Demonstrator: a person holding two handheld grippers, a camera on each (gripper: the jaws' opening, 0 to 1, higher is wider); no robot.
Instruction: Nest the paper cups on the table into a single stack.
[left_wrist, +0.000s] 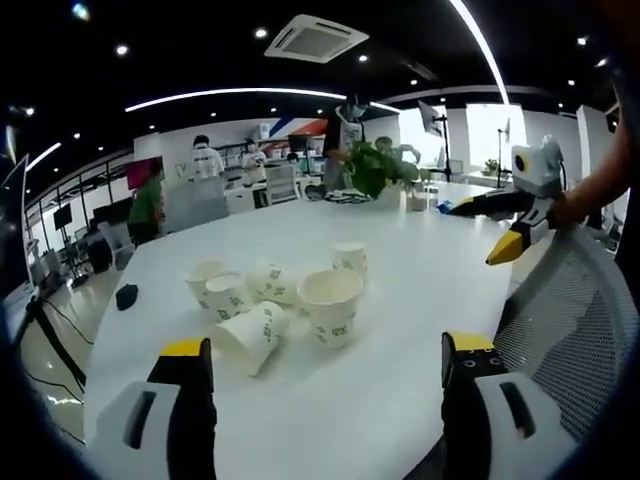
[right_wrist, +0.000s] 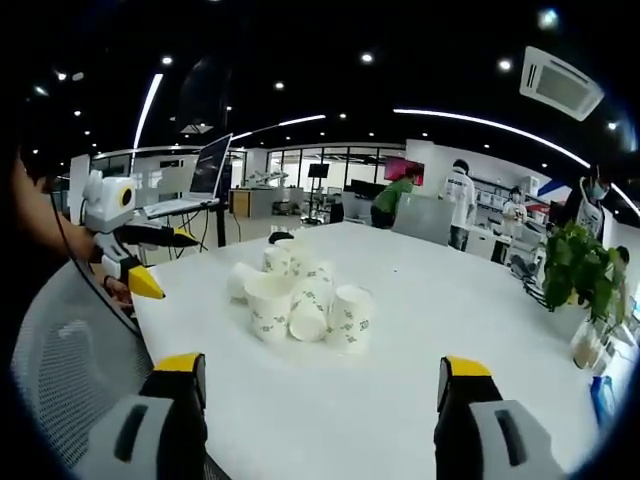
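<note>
Yellow-tipped jaws of the left gripper (left_wrist: 325, 360) stand wide apart with nothing between them, low over the white table (left_wrist: 400, 300). Beyond them the paper cups (left_wrist: 280, 300) cluster near the table's middle, some upright, some tipped on their sides. The right gripper (right_wrist: 325, 375) is likewise spread wide and empty, facing the same cluster from its side. A mesh chair back (left_wrist: 570, 310) sits beside the table, a potted plant (left_wrist: 375, 170) farther off.

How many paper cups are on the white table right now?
6, clustered mid-table: one upright at the back, a large upright one in front, one lying in front-left, and three behind it. More may be hidden.
</note>
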